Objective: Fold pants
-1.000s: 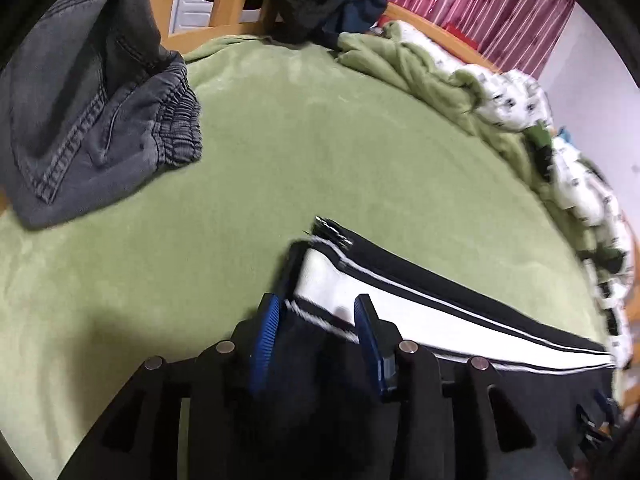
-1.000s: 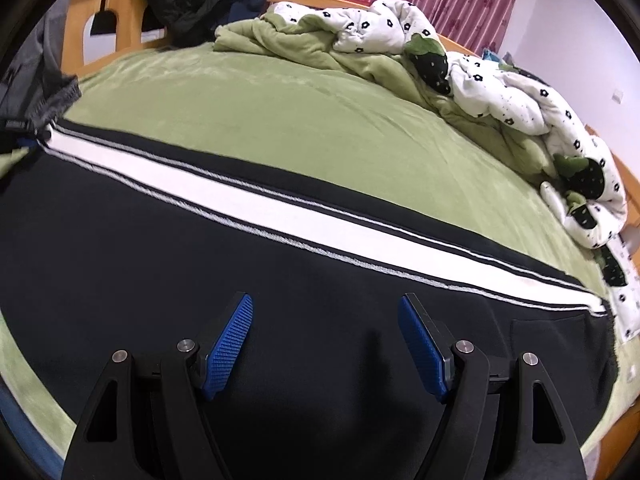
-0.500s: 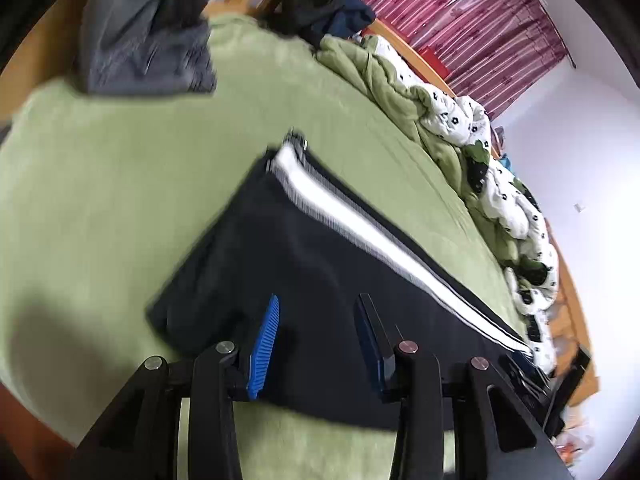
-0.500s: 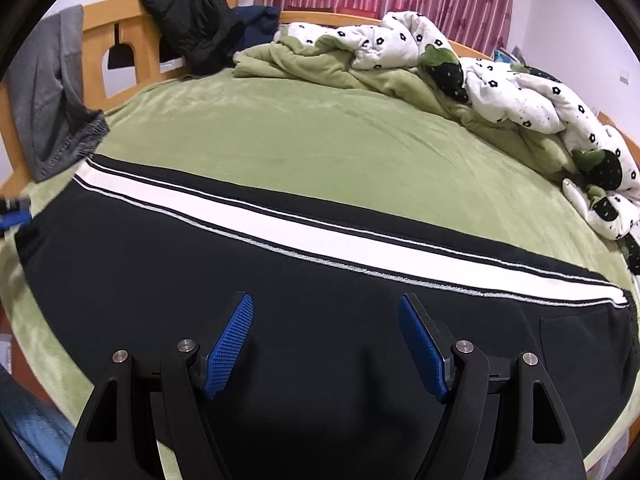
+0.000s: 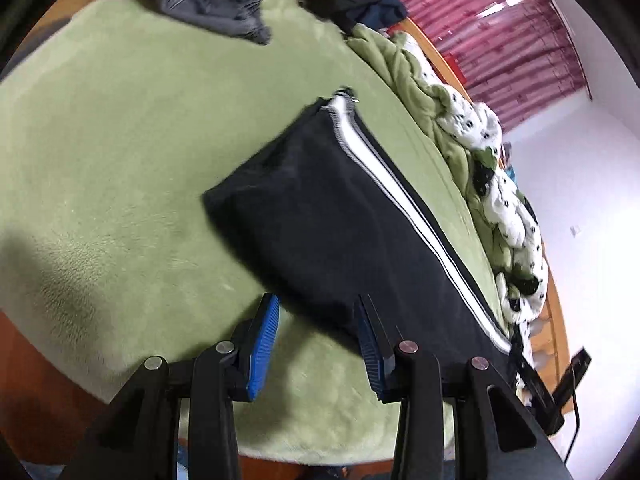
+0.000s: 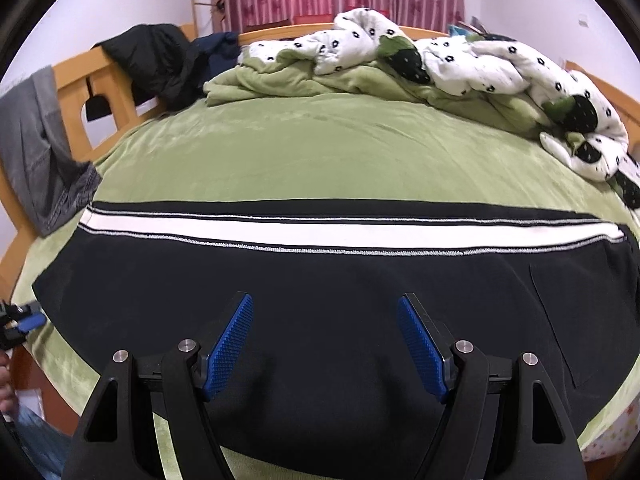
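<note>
Pants (image 6: 320,304): matt black cloth w/ smooth white stripe, stitched edges; blanket (image 6: 320,152): fuzzy green fleece; bed frame (image 6: 72,92): smooth varnished wood; left gripper (image 5: 316,332) & right gripper (image 6: 324,340): matt black plastic, ribbed blue pads (image 6: 230,344), shiny metal pins.

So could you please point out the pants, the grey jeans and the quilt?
pants (image 6: 320,300), right wrist view, black panel below the stripe
grey jeans (image 6: 36,152), right wrist view, hanging leg
quilt (image 6: 472,68), right wrist view, white spotted fold

Both the left gripper (image 5: 316,320) and right gripper (image 6: 325,322) have black angular frames, round silver screws at the joints, and ribbed blue pads (image 6: 420,344) lining the fingers.
</note>
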Demonstrator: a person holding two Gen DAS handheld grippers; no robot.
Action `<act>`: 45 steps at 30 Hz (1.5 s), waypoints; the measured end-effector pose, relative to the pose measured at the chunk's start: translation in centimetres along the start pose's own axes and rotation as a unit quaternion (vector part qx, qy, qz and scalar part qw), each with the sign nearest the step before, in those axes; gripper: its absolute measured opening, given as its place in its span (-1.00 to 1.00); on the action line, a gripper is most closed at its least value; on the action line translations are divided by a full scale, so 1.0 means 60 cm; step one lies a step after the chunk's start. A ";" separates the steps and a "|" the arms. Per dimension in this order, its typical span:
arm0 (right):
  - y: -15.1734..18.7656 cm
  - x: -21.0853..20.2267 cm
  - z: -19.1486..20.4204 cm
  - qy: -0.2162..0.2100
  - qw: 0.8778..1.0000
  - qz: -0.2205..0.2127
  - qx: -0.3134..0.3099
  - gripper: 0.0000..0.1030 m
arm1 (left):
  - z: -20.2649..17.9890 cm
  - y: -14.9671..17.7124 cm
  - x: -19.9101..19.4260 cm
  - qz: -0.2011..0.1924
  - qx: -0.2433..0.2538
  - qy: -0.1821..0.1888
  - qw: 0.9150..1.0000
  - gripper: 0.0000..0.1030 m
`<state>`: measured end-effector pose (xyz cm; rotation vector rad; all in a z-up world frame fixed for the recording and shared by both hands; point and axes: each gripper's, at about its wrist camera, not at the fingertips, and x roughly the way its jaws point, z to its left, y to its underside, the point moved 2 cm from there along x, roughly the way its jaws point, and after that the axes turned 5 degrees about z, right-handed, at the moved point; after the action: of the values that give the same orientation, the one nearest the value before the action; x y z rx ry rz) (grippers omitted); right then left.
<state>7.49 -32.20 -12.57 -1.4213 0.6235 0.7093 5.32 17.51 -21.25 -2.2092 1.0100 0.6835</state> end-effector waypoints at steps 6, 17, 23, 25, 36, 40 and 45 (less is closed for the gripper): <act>0.000 -0.002 -0.011 0.000 1.000 -0.004 0.004 0.44 | 0.021 -0.020 0.017 -0.018 -0.045 0.039 0.998 -0.28; 0.012 0.009 -0.028 0.011 1.000 0.001 -0.006 0.44 | 0.021 -0.062 0.039 -0.064 -0.054 -0.010 0.996 -0.58; 0.026 -0.005 -0.060 0.059 0.998 -0.030 -0.001 0.43 | 0.022 -0.073 0.036 -0.052 -0.065 -0.008 0.996 -0.70; 0.028 -0.014 -0.075 0.063 0.997 -0.037 0.005 0.40 | 0.007 -0.068 0.026 -0.067 -0.054 -0.026 0.996 -0.75; 0.057 -0.044 -0.206 0.040 0.995 -0.047 0.080 0.40 | -0.311 -0.008 -0.023 -0.161 0.226 -0.137 0.951 -0.81; 0.077 -0.057 -0.267 0.056 0.991 -0.056 0.105 0.40 | -0.449 0.056 0.009 -0.147 0.320 -0.118 0.928 -0.81; 0.102 -0.079 -0.342 0.064 0.984 -0.064 0.154 0.40 | -0.571 0.155 0.103 -0.084 0.377 -0.066 0.920 -0.81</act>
<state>0.41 -52.88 -14.23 -1.2120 0.7027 0.4017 8.27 -14.44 -4.87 -1.5226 0.8166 0.2817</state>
